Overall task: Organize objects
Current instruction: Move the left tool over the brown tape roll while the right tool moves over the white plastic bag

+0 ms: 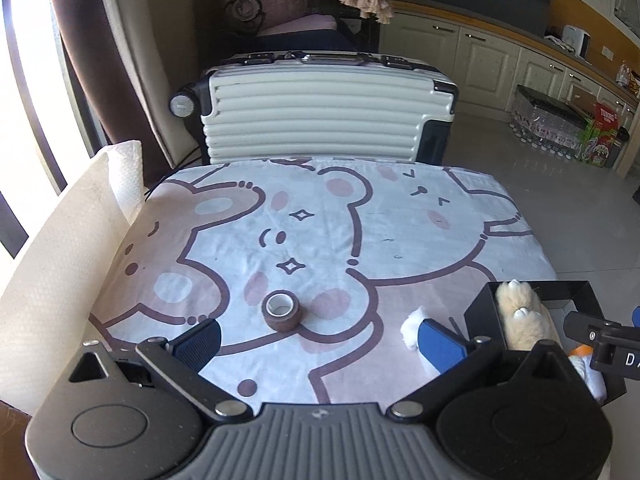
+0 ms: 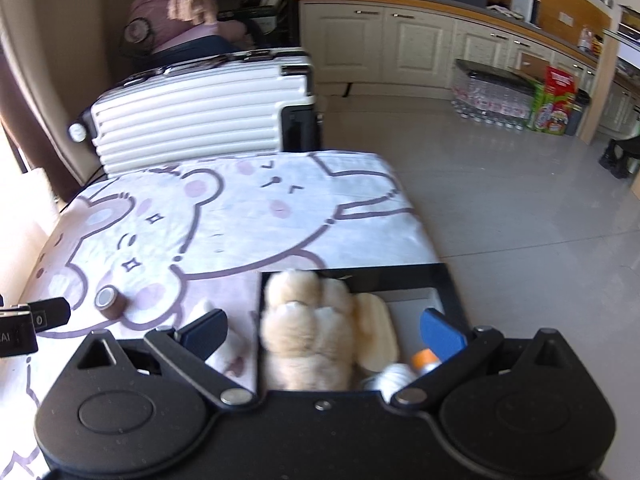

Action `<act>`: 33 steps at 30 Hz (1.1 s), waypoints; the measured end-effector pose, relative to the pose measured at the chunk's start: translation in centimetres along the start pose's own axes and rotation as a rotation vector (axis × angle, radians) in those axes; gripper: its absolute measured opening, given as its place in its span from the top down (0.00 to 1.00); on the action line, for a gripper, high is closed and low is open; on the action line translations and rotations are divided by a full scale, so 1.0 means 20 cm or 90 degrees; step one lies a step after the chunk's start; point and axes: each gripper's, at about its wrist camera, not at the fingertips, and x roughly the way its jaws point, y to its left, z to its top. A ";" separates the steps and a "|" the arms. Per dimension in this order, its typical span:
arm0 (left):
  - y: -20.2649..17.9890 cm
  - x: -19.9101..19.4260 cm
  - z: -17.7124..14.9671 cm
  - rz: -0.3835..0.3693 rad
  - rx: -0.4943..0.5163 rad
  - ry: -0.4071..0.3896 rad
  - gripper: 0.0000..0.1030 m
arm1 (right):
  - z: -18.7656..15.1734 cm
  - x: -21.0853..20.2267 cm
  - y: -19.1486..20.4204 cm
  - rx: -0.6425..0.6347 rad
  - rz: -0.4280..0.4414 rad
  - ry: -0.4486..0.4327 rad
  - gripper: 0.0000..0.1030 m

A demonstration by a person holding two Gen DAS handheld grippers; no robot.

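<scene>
Left tool [image 1: 318,344]: fingers spread wide, nothing between them, low over the tabletop [image 1: 400,240] with its cartoon-bear cloth. Right tool [image 2: 323,330]: also wide and empty, sitting over the black bin [image 2: 452,280] at the near right corner of the tabletop.

Task items:
- Brown tape roll [image 1: 282,309] stands on end on the cloth, hole up, just ahead of the left tool and slightly left of its centreline. Only clearly loose item out in the open.
- Small white fluffy piece [image 1: 412,326] lies on the cloth touching the inner side of the left tool's right finger, just outside the bin wall. Can't tell what it is.
- Plush paw toy [image 2: 308,328] is already in the bin, against its left wall, with a cream oval thing [image 2: 376,332] beside it and an orange-capped item [image 2: 426,360] near the right tool's right finger. Partly hidden, can't identify the last two.

Step, my read: bin is partly loaded, tape roll is next, left tool is lined up for the approach but not yet around it.

Next move calls for:
- advance left tool and shift slightly left so the roll sits between the fingers
- close across the outer wall
- lift clear of the bin rim, drop in the free space right of the plush

Risk: roll is short and could tip or roll if one finger touches first. Right tool should clear the bin opening before the drop.
</scene>
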 end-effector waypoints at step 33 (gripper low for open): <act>0.16 0.07 0.03 0.034 -0.066 -0.028 0.00 | 0.01 0.00 0.23 -0.118 0.038 -0.052 0.00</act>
